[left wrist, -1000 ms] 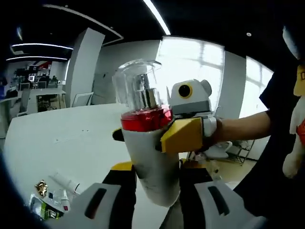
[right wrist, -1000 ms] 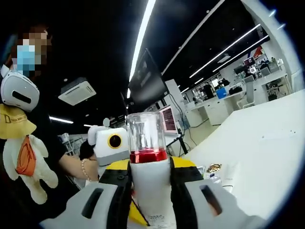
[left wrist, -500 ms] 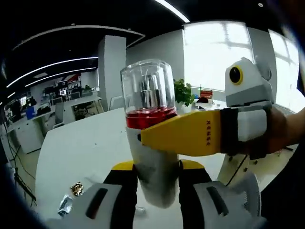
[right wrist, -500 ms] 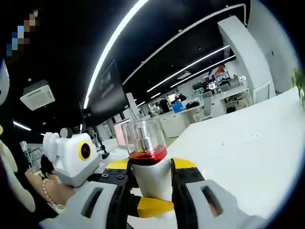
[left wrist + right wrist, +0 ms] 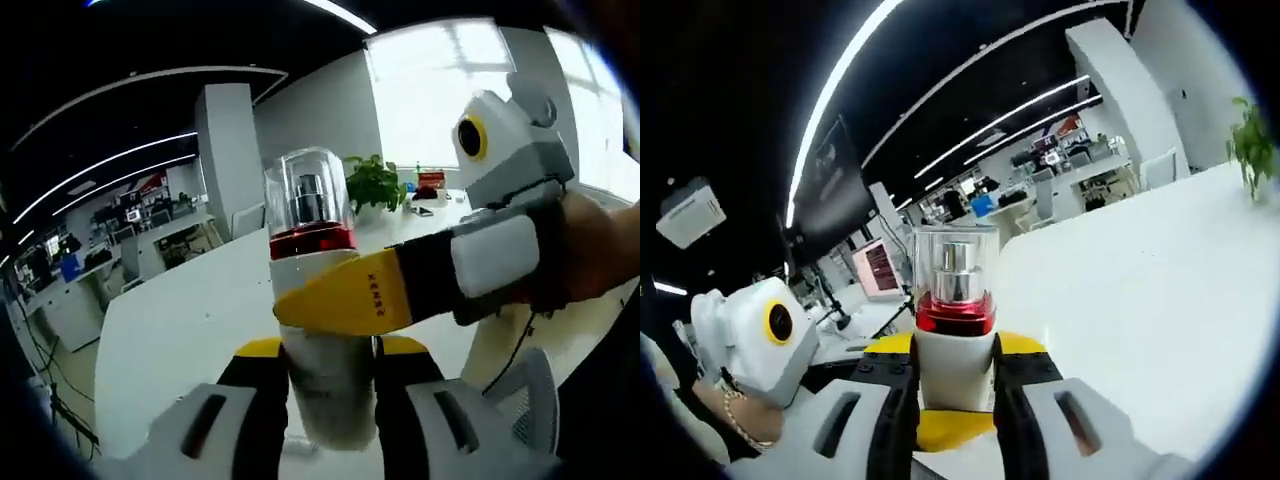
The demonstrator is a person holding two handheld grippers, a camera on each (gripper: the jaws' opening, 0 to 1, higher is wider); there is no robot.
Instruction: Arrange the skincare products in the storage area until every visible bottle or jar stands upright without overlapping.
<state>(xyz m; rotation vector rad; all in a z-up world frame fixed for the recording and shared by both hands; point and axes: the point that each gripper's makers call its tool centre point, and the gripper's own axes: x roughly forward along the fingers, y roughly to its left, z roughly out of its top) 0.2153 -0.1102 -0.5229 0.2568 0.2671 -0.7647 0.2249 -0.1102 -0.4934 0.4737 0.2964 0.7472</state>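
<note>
A white skincare bottle [image 5: 312, 262] with a red band and a clear cap stands upright in the air, above a white table [image 5: 180, 320]. My left gripper [image 5: 330, 372] is shut on its lower body, one jaw on each side. My right gripper [image 5: 330, 302] comes in from the right and is shut on the bottle just under the red band, one yellow jaw across its front. In the right gripper view the same bottle [image 5: 955, 355] rises between the jaws of my right gripper [image 5: 952, 400], with my left gripper [image 5: 950, 432] holding it lower down.
The white table [image 5: 1140, 280] spreads wide behind the bottle. A potted plant [image 5: 375, 185] stands at its far edge. A person's hand [image 5: 590, 250] grips the right gripper's handle. Office desks and monitors [image 5: 1040, 190] fill the background.
Both views have swung as the hands turned and lifted. The bottle stays held by both grippers. The small packets seen low on the table in the left gripper view have left the picture.
</note>
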